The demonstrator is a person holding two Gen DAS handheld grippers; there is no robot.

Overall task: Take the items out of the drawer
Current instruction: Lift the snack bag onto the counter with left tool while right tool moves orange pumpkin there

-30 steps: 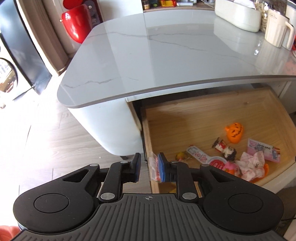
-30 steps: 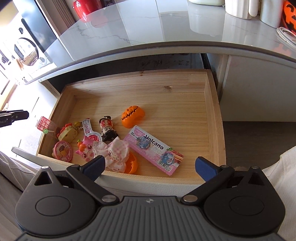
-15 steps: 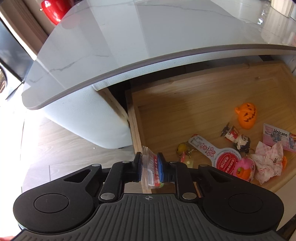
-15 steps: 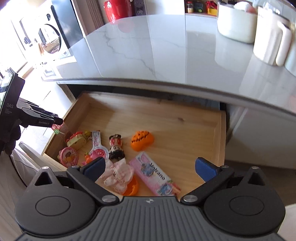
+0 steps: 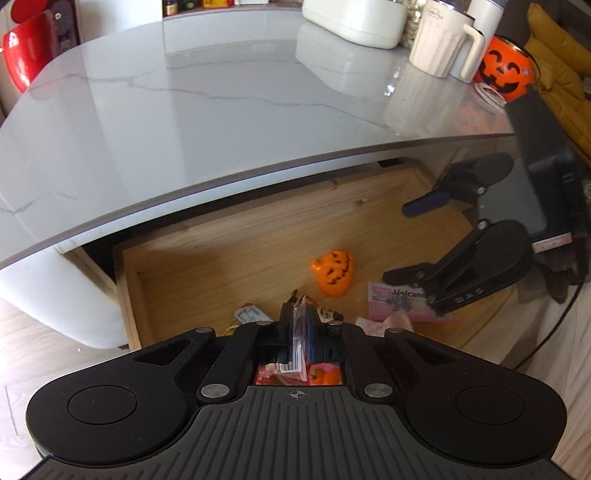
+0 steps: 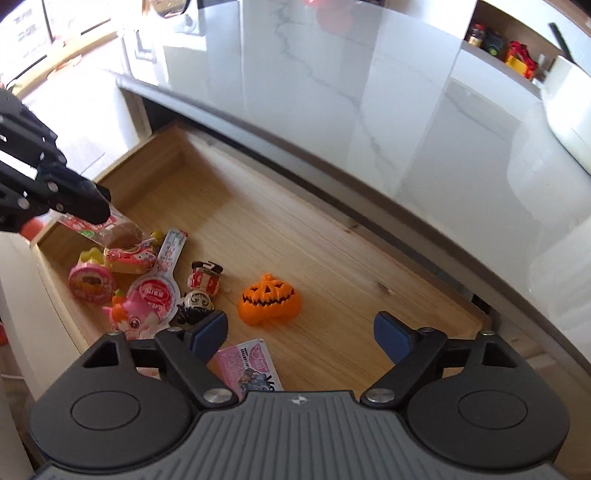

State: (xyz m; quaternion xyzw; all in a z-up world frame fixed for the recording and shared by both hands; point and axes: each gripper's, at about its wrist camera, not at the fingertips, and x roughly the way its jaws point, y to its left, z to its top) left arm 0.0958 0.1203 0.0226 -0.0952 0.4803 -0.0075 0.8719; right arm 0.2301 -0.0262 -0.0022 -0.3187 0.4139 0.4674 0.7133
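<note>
One wooden drawer [image 6: 332, 243] pulled out under the marble counter [image 5: 221, 96]. Two grippers in view. Left gripper [image 5: 300, 325]: fingers clamped together on one clear snack packet [image 5: 298, 341] with red print, held up over the drawer's front left corner. Right gripper [image 6: 299, 332]: fingers wide apart, nothing between them, hovering above the drawer's front edge.

Drawer contents, all clustered along the front, back half bare wood: one orange pumpkin toy [image 6: 269, 299], standing alone near the middle; one pink Volcano box [image 6: 251, 363], flat, partly under the right gripper; one small figure with a black-and-white face [image 6: 201, 291], lying down; one long-handled round packet with a red label [image 6: 160, 284]; one pink cartoon toy [image 6: 129, 319] touching that packet; one round pink tin [image 6: 90, 284]; one yellow-and-pink toy [image 6: 125, 258] just behind the tin.

On the counter, far side: one white tub [image 5: 354, 18], two cream jugs [image 5: 443, 48] side by side, one orange pumpkin bucket [image 5: 504, 72] just beside them.
</note>
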